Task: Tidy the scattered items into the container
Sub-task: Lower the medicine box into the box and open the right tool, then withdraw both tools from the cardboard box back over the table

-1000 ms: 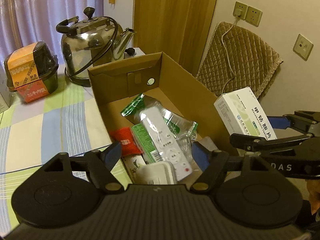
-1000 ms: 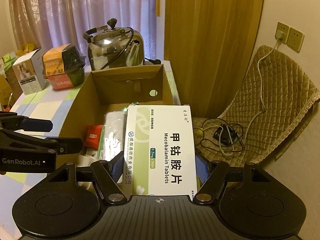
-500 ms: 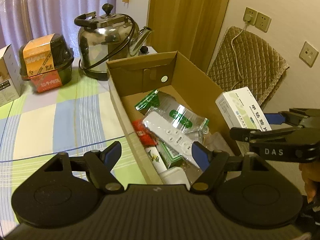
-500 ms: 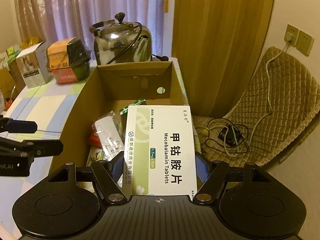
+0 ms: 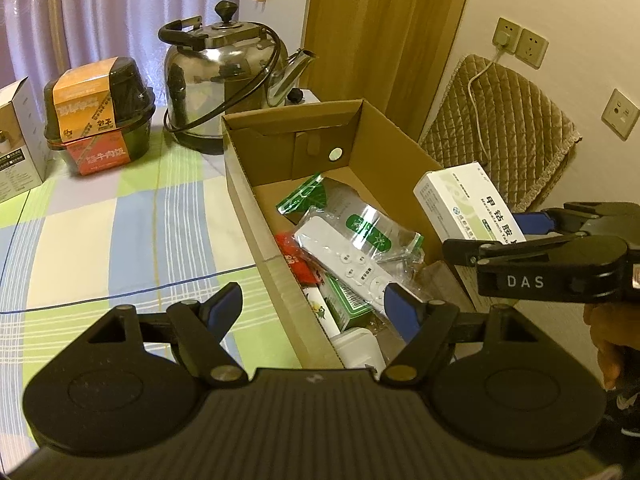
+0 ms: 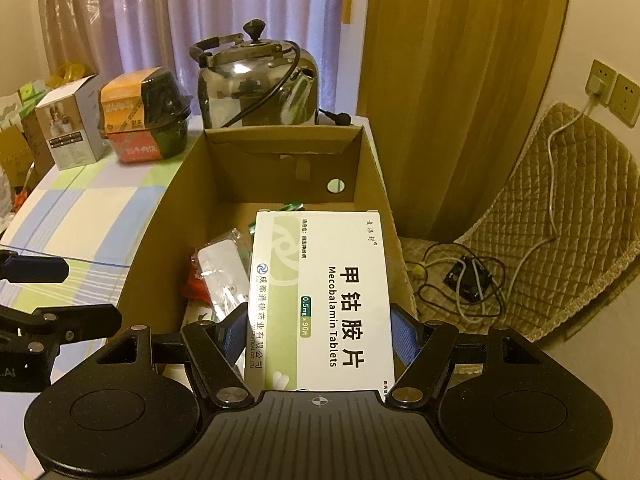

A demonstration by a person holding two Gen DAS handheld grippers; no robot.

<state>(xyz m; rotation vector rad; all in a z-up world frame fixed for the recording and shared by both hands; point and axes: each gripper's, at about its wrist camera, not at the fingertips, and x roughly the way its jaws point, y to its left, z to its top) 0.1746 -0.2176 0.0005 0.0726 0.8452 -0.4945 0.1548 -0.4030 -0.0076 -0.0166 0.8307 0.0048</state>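
Observation:
An open cardboard box [image 5: 240, 184] [image 6: 168, 240] stands on the checked tablecloth. Inside lie a white remote in a clear bag [image 5: 344, 256], green packets [image 5: 308, 196], a red packet [image 5: 296, 256] and a green carton [image 5: 344, 304]. My right gripper [image 6: 319, 334] [image 5: 484, 234] is shut on a white and green tablet box [image 6: 320, 292] [image 5: 464, 204], held above the cardboard box's near right wall. My left gripper [image 5: 314, 304] [image 6: 60, 292] is open and empty, straddling the box's left wall at its near end.
A steel kettle [image 5: 224, 84] with a black cord stands behind the box. A black bowl meal in an orange sleeve [image 5: 100, 116] and a white carton [image 5: 16, 144] sit at the back left. A quilted chair [image 6: 560, 208] with cables is to the right.
My left gripper has shifted left, from over the box's inside to over its left wall. The right gripper keeps hold of the tablet box near the right wall.

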